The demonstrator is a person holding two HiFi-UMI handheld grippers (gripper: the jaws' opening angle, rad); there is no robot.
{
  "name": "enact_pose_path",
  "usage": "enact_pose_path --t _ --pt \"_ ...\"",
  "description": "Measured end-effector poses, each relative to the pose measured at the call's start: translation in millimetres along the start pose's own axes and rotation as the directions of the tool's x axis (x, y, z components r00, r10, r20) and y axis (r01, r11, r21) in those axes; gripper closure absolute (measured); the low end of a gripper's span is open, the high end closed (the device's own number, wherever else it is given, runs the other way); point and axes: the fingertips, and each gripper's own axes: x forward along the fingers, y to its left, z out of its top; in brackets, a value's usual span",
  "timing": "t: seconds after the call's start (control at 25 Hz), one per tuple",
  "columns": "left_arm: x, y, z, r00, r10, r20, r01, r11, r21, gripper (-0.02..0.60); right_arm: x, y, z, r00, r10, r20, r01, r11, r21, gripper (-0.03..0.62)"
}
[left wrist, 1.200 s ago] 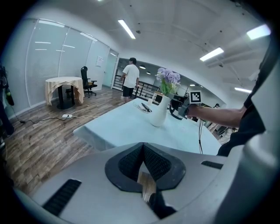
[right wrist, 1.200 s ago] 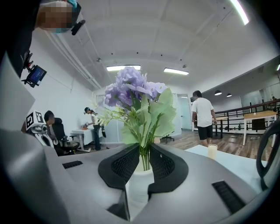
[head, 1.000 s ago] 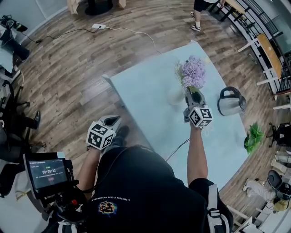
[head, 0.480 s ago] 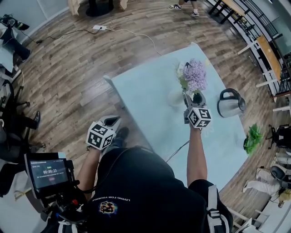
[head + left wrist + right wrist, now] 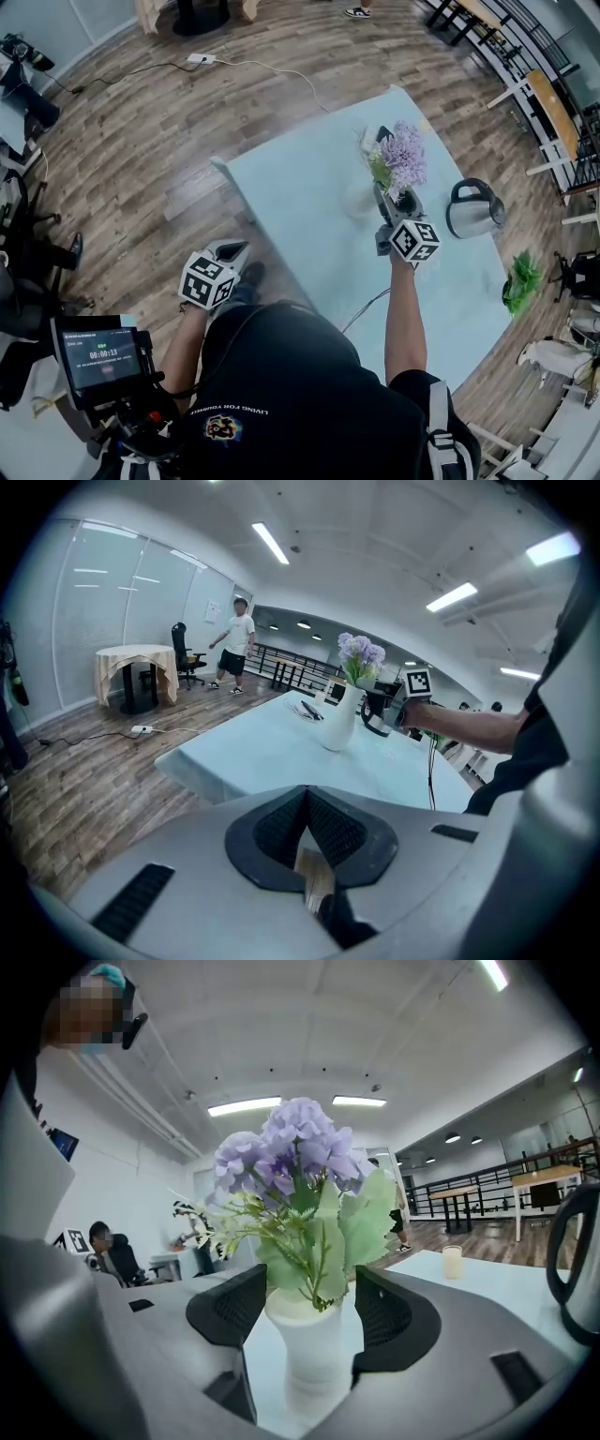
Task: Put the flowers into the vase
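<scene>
There is one vase (image 5: 314, 1358), one bunch of flowers (image 5: 292, 1152) and one kettle (image 5: 472, 210) on one surface (image 5: 305, 202). There are two tools: the left tool (image 5: 307, 803) and the right tool (image 5: 309, 1307).

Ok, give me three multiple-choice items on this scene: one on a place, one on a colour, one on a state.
1. The flowers are: A in the white vase; B lying beside it; C held high above it.
2. Their blooms are: A red; B purple; C yellow.
3. The right hand-held gripper is: A shut, empty; B clamped on the vase; C open.
Key: A, stems enter the vase's mouth; B, the heads look lilac-purple; C, its jaws, which have just been opening, stand clear either side of the leaves.
</scene>
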Motion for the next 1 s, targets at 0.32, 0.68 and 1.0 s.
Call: enact_pose_path --t 0.32,0.68,1.0 --pt "0.1 1.5 0.6 1.000 0.005 0.001 -0.005 1.000 -0.003 0.574 3.0 4.0 -17.9 0.999 0.014 -0.043 -0.015 1.000 -0.008 0.321" --pt "0.6 2.5 -1.6 1.000 0.007 0.000 -0.007 1.000 -0.009 0.574 -1.3 0.3 -69.8 0.988 -0.028 -0.154 0.030 0.999 0.012 0.321" --pt "1.0 1.8 -1.1 1.000 0.005 -0.001 -0.005 1.000 -0.006 0.574 -12.1 10.5 -90.8 0.983 -0.033 -0.182 0.041 0.998 0.042 0.321"
